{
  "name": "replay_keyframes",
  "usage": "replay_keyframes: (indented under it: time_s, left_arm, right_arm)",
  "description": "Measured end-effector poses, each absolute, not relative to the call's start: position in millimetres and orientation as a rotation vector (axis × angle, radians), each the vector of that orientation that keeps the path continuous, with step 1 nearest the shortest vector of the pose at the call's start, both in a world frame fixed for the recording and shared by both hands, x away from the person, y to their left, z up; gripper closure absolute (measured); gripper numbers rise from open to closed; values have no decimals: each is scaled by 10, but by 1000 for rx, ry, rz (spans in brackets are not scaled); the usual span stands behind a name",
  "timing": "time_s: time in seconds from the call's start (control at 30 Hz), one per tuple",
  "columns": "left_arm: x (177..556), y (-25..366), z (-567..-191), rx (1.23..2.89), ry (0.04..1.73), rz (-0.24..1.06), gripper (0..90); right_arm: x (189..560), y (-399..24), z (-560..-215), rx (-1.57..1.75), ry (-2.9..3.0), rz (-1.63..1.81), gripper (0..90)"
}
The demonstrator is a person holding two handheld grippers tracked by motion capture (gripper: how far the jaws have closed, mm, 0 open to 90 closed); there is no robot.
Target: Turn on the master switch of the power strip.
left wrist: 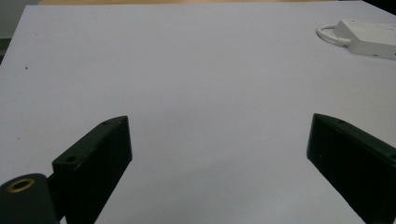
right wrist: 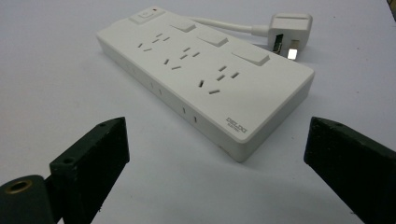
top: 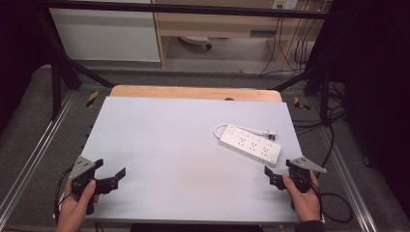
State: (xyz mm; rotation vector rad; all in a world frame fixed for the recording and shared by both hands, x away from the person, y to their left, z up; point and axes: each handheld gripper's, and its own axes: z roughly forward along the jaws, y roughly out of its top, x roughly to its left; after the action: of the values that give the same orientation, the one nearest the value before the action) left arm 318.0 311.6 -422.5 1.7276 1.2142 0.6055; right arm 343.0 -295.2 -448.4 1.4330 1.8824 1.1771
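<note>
Pale grey tabletop (top: 174, 145) over a wooden edge (top: 193, 92), wooden cabinet (top: 217, 24) beyond, cables (top: 290, 48) hanging.

Black fingers (left wrist: 93, 158), grey plates, seemingly dark cuff.

White power strip (right wrist: 205, 79), white plug (right wrist: 289, 30), pale grey table (top: 169, 145), black claws

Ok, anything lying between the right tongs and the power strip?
Nothing: in the right gripper view a bare stretch of table separates the open right tongs from the near end of the white power strip.
</note>
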Motion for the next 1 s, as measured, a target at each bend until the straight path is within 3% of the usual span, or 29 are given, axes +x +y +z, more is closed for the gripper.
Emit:
replay_keyframes:
  time_s: [1.0]
  left_arm:
    - [3249,3024,-4232,1754,1173,601,68]
  right_arm:
    - [3503,-2793,-4198,1337,1821,1225,48]
